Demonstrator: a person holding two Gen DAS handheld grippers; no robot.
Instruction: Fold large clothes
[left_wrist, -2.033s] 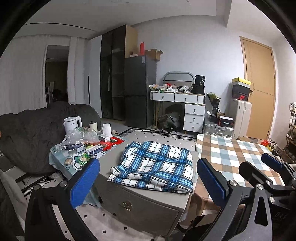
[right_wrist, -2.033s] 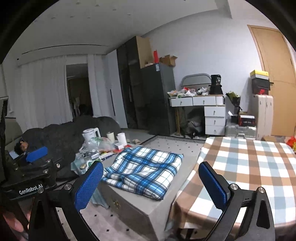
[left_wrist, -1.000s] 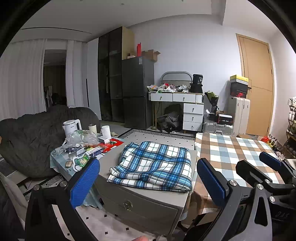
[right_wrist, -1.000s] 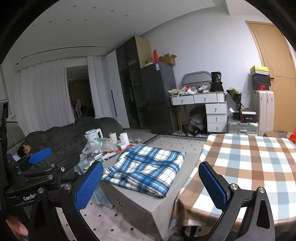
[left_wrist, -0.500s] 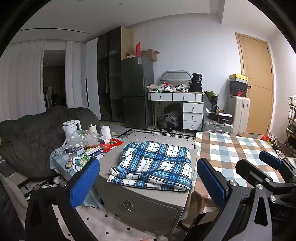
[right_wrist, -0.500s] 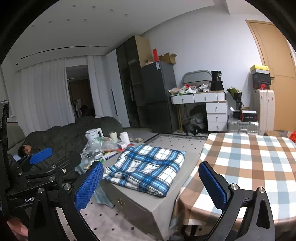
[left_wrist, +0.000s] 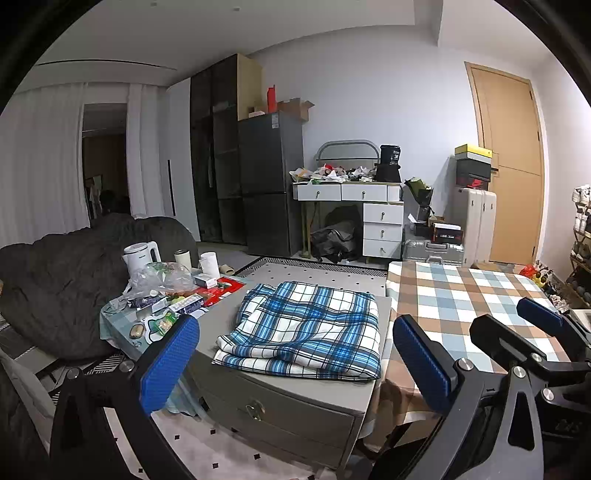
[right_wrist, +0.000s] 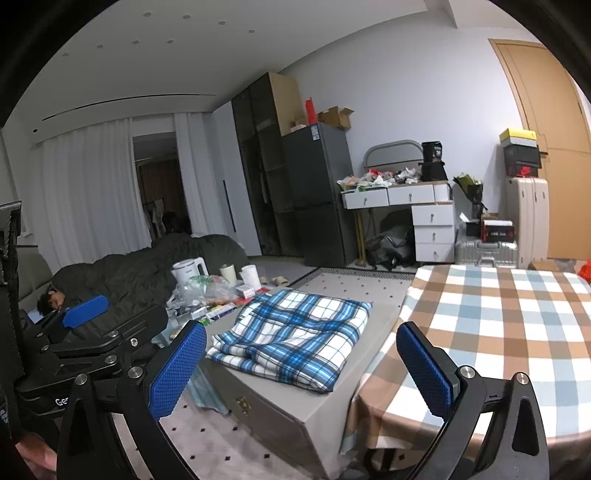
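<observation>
We see the blue plaid garment (left_wrist: 303, 328) lying folded in a flat stack on top of a grey chest (left_wrist: 280, 402), well ahead of both grippers and touched by neither. Our left gripper (left_wrist: 293, 365) is held in the air near the front of the chest with its blue-padded fingers (left_wrist: 168, 362) spread wide and nothing between them. Our right gripper (right_wrist: 301, 369) is likewise spread wide and empty (in the left wrist view it shows at the lower right, just beside the left one).

To the right of the chest, touching its side, stands a table with a brown and blue checked cloth (right_wrist: 498, 332). To the left of the chest is a cluttered low table (left_wrist: 155, 310) with a white kettle (left_wrist: 138, 254), cups and packets on it. Beyond that, at the far left, a dark blanket (left_wrist: 62, 280) lies over a sofa, and in the right wrist view a person's head (right_wrist: 50, 299) shows at its end. Against the far wall stand a dark fridge (left_wrist: 271, 184), a white desk with drawers (left_wrist: 364, 214) heaped with small things, suitcases (left_wrist: 474, 221) and a wooden door (left_wrist: 511, 162).
</observation>
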